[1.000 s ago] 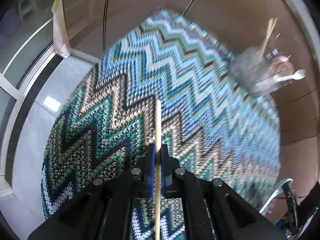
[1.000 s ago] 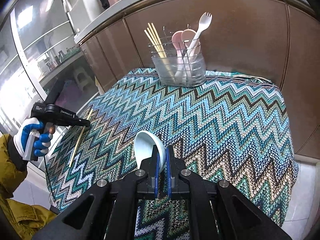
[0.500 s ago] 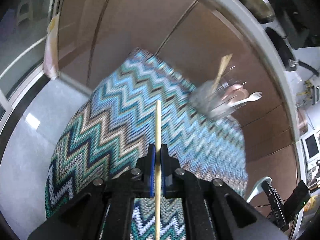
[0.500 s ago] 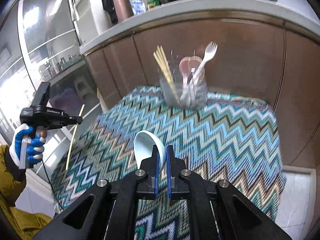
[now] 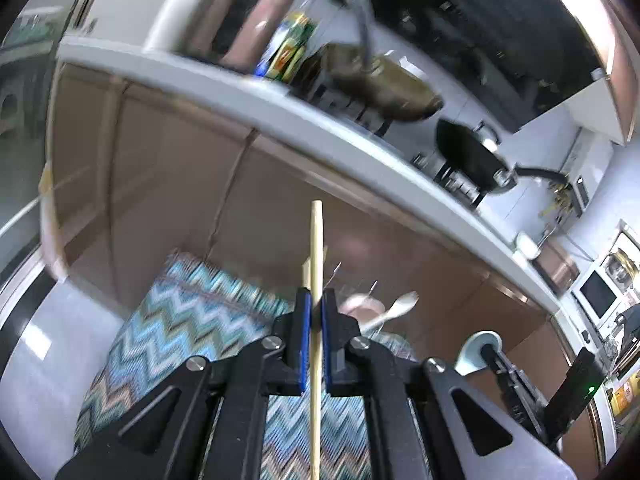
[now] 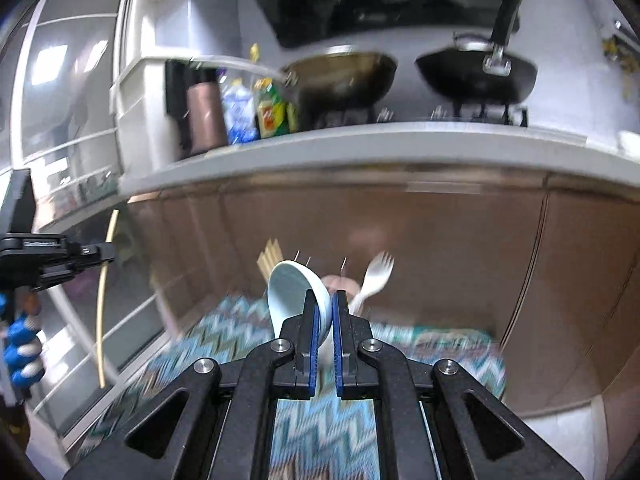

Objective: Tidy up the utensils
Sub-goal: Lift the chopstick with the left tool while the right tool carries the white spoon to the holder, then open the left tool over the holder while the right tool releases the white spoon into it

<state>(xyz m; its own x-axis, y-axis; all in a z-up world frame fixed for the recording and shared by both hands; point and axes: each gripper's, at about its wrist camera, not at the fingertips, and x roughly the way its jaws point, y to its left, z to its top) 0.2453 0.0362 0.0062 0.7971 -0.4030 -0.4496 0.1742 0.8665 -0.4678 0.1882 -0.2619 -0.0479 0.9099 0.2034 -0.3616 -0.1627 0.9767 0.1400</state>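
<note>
The left gripper (image 5: 313, 312) is clenching a wooden chopstick (image 5: 316, 248), which is standing nearly upright between the blue pads (image 5: 305, 328); in the right wrist view a gloved hand (image 6: 22, 344) is carrying that gripper at the far left. The right gripper (image 6: 325, 312) is gripping a pale blue spoon (image 6: 294, 286), bowl pointing up. Beyond both, a holder (image 6: 340, 280) with chopsticks and a white spork (image 6: 374, 274) is sitting on the zigzag cloth (image 6: 192, 344), under the counter (image 6: 360, 148).
</note>
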